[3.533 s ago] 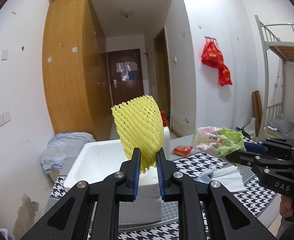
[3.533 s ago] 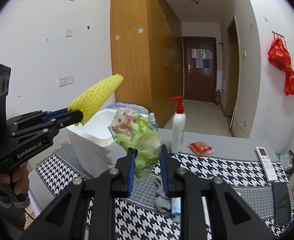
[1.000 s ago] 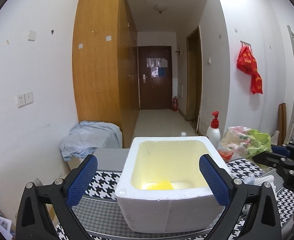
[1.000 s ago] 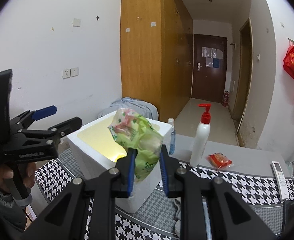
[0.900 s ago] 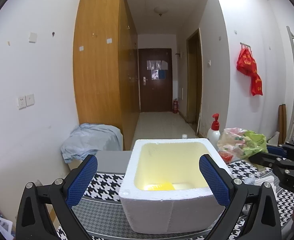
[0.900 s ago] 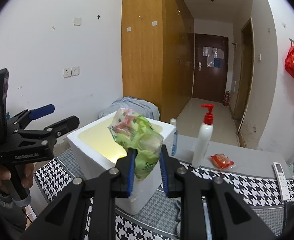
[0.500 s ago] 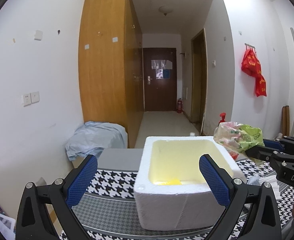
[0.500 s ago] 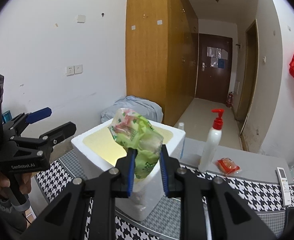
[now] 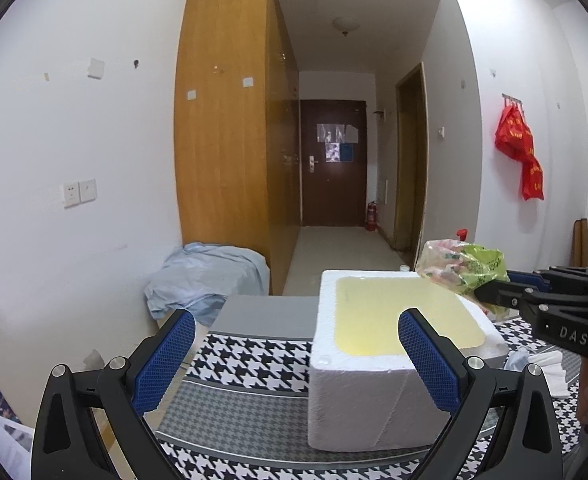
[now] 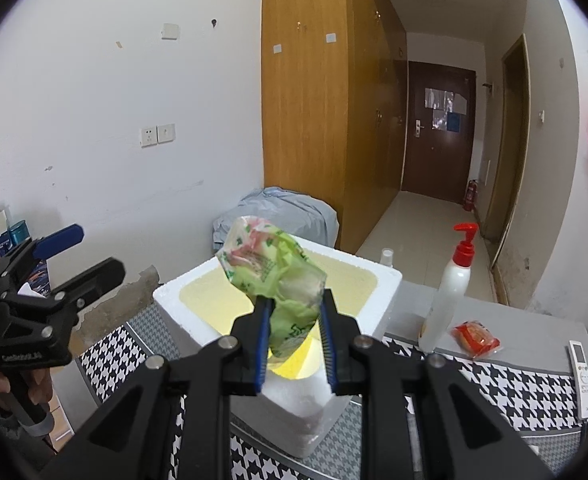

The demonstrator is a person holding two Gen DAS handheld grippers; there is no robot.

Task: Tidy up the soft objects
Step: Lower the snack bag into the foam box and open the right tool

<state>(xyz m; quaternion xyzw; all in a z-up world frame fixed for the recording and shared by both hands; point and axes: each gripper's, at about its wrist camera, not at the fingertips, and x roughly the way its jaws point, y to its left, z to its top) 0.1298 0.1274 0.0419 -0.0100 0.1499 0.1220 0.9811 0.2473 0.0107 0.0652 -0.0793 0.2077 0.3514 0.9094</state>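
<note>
Now, by part:
Left gripper (image 9: 296, 344): jaws spread wide, nothing betw. them, held off left of the foam box (image 9: 378, 400).
Right gripper (image 10: 294, 344): clenched on crumpled green plastic bag (image 10: 274, 276), bag above box opening.
Box: on houndstooth cloth (image 9: 250, 360).

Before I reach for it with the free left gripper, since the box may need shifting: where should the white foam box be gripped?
Grip the foam box by its left wall, from above, one finger inside and one outside. The rim is thick and the top open; the right gripper with the green bag crowds the other side.
</note>
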